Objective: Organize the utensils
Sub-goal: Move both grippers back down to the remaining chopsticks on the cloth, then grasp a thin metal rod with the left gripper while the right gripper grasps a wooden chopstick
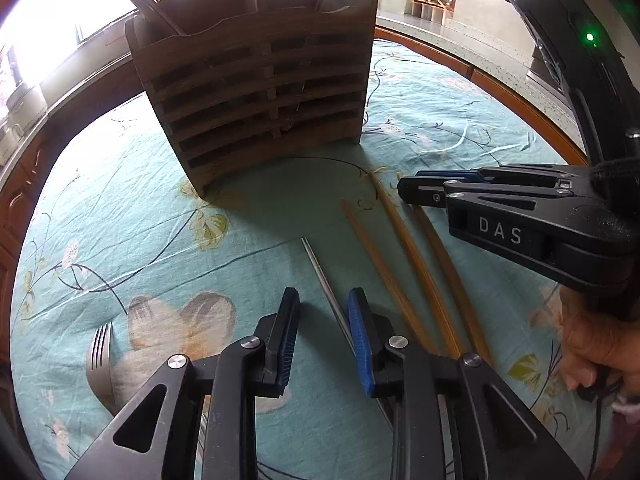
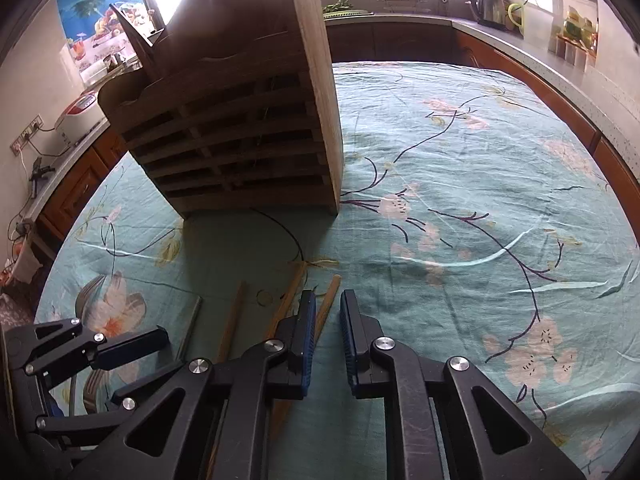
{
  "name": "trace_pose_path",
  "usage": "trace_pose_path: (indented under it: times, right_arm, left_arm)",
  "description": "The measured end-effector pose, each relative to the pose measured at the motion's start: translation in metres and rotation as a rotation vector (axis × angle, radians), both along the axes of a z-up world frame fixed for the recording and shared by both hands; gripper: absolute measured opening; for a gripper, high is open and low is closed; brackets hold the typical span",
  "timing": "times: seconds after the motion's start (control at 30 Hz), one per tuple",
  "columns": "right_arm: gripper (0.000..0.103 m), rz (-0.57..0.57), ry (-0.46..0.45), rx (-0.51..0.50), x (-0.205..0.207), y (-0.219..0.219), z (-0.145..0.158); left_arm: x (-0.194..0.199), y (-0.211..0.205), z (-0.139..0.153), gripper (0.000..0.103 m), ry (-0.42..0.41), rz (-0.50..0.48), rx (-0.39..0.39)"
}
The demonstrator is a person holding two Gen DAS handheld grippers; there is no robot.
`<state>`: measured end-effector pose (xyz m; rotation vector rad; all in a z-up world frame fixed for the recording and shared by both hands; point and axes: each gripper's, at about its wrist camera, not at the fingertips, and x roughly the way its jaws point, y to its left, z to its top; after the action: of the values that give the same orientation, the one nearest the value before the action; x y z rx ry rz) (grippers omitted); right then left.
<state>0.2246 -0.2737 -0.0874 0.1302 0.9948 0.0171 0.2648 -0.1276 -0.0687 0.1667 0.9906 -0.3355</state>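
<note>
Utensils lie scattered on a teal flowered tablecloth (image 1: 120, 208) in front of a slatted wooden caddy (image 1: 256, 92), which stands upright at twelve o'clock in the left wrist view with a few handles already poking out of its top compartments.

Three wooden chopsticks (image 1: 404, 256) lie side by side, running from about one o'clock down toward five o'clock in that view. Just beside them, on their left, lies a thin metal chopstick (image 1: 326, 280). A fork (image 1: 100, 356) rests at eight o'clock, tines pointing away from the camera.

Nearest the lens, the left gripper (image 1: 323, 340) hangs low over the cloth with its blue-padded jaws narrowed but apart. The metal chopstick passes close by the right-hand pad; whether that pad touches it I cannot tell, and nothing is pinched.

At three o'clock in the same view, the right gripper (image 1: 404, 188) reaches in from the side, a hand (image 1: 592, 352) wrapped on its grip below. Its own camera shows the jaws (image 2: 328, 320) drawn nearly together, a slim gap left between the pads. One wooden chopstick's tip (image 2: 332, 292) points into that gap from eleven o'clock, running beside the left pad; the pads do not visibly clamp it.
</note>
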Motion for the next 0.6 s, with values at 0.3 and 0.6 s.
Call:
trace_pose_path:
  times: [0.3, 0.6]
  right_arm:
    - [0.008, 0.025, 0.015, -0.012, -0.039, -0.015, 0.003]
    - [0.012, -0.021, 0.01, -0.013, -0.04, -0.007, -0.001]
  left_arm:
    - [-0.006, 0.028, 0.002, 0.012, 0.031, -0.035, -0.022]
    - [0.007, 0.037, 0.003, 0.012, 0.062, 0.082, -0.088]
